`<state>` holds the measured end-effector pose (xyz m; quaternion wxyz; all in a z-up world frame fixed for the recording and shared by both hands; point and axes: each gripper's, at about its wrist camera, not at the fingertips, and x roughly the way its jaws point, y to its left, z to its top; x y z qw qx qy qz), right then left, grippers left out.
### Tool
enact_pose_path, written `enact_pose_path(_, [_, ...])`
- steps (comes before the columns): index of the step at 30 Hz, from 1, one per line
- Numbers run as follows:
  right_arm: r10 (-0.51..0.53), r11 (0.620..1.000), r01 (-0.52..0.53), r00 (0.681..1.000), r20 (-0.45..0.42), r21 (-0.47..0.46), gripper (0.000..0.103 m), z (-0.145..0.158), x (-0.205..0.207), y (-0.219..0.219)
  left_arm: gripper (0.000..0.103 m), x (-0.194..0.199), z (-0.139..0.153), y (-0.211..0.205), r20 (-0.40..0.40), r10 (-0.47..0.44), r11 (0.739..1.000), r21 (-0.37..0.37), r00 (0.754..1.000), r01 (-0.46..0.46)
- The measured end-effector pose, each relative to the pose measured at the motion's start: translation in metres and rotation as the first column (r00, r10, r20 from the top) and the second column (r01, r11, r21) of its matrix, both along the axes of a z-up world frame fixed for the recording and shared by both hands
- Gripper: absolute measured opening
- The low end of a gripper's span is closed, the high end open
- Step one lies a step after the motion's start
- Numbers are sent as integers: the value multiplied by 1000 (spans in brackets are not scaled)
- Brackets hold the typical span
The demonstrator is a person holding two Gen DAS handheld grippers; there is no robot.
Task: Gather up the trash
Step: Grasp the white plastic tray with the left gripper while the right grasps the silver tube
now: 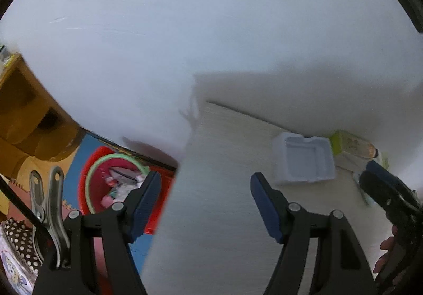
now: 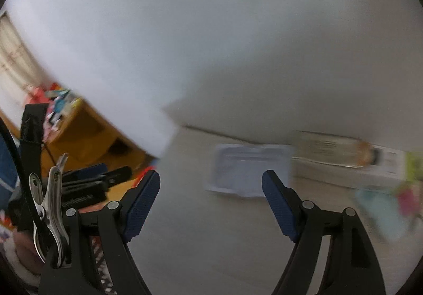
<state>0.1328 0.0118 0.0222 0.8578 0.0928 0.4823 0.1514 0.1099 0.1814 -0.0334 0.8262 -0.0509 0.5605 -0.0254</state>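
1. Left gripper point(image 1: 206, 197): jaws wide, nothing between them, free for a pickup.
2. Right gripper point(image 2: 211, 199): jaws wide, also empty.
3. White plastic tray point(image 1: 304, 160), likely trash, lies ahead on the pale table point(image 1: 224, 215), against the wall.
4. Red bin point(image 1: 105, 184) sits on the floor left of the table, already holding litter, within dropping reach.

No text, label, brand or number can be read in either wrist view: the printing on the yellow-green box point(image 1: 346, 143) against the wall and on the long printed carton point(image 2: 343, 154) beside the white tray point(image 2: 246, 170) is smeared by blur.
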Motion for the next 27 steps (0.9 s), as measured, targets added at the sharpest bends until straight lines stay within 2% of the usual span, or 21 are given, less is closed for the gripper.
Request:
enact_pose_path(3, [-77, 997, 77, 997, 1, -30, 81, -6, -2, -32, 74, 11, -10, -22, -19, -29, 1000, -1, 999, 29])
enact_pose_path(5, [-135, 990, 137, 990, 39, -39, 81, -4, -5, -53, 74, 17, -17, -29, -31, -47, 999, -3, 998, 47])
enact_pose_path(10, [-216, 972, 222, 973, 77, -76, 81, -2, 5, -80, 74, 28, -28, -54, -37, -75, 996, -48, 997, 73])
enact_pose_path(17, [-303, 944, 311, 949, 84, -114, 81, -15, 25, -103, 74, 39, -50, -90, -60, -147, 989, -22, 987, 146])
enact_pose_path(21, [-337, 934, 342, 939, 68, -102, 81, -32, 31, -113, 74, 41, -65, -101, -69, -151, 988, 7, 986, 152])
enact_pose_path(22, [-345, 931, 350, 936, 66, -106, 81, -36, 31, -113, 69, 43, -69, -102, -77, -148, 989, 11, 986, 149])
enact_pose_path(23, [-353, 925, 360, 933, 72, -120, 81, -41, 32, -113, 59, 45, -74, -103, -89, -143, 989, 11, 986, 145])
enact_pose_path(25, [-347, 918, 361, 932, 109, -166, 81, -47, 34, -102, 48, 46, -82, -104, -112, -134, 991, 15, 985, 136])
enact_pose_path(26, [-339, 912, 359, 932, 126, -198, 78, -48, 34, -94, 45, 46, -86, -104, -120, -128, 991, 16, 984, 131])
enact_pose_path(27, [-337, 906, 361, 931, 139, -221, 71, -49, 33, -89, 44, 45, -89, -104, -127, -124, 992, 16, 984, 127])
